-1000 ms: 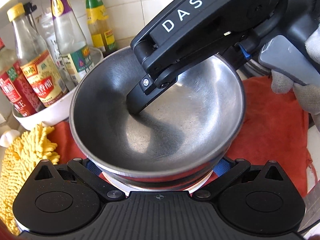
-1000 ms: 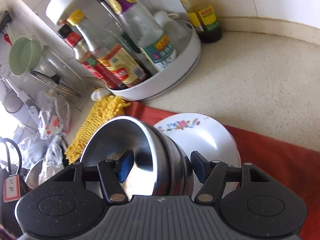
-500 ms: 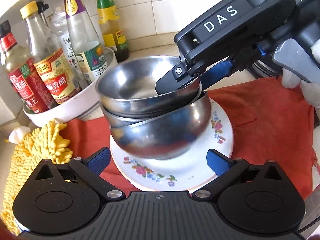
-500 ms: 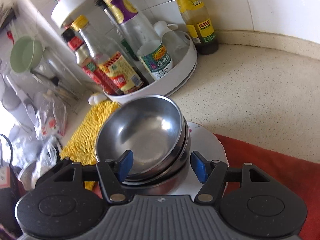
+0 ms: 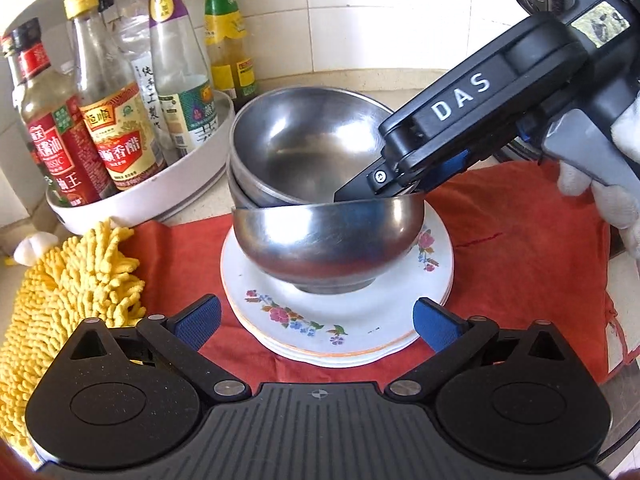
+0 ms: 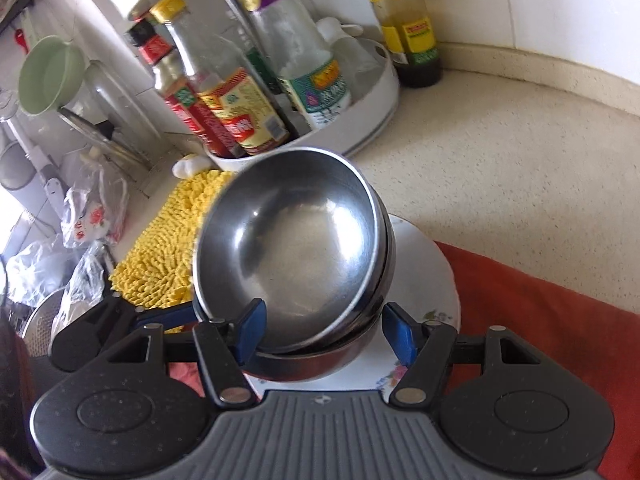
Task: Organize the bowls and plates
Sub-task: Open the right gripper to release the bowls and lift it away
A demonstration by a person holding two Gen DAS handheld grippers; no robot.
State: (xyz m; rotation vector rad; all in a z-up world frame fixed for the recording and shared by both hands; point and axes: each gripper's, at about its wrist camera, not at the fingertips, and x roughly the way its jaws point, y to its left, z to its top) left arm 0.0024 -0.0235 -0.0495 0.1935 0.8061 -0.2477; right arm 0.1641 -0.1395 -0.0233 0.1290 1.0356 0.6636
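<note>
A stack of steel bowls (image 5: pixel 320 216) stands on a stack of white floral plates (image 5: pixel 340 320) on a red cloth (image 5: pixel 520 264). The upper bowls (image 5: pixel 304 152) lean tilted toward the back left inside the bottom bowl. My left gripper (image 5: pixel 316 320) is open and empty, in front of the plates. My right gripper (image 6: pixel 324 330) is open, one finger inside the near rim of the bowls (image 6: pixel 296 240) and one outside, not pressing on it. It shows in the left wrist view (image 5: pixel 384 188) reaching in from the right.
A white round rack (image 5: pixel 148 196) with several sauce bottles stands at the back left, close to the bowls. A yellow chenille mitt (image 5: pixel 60 288) lies left of the cloth. A green-capped bottle (image 6: pixel 408 28) stands by the tiled wall. Beige counter (image 6: pixel 500 184) lies beyond the plates.
The left gripper has let go of the bowl stack and drawn back and up. The bowls now stand on the plates. The right gripper has pulled back slightly, still straddling the rim.
</note>
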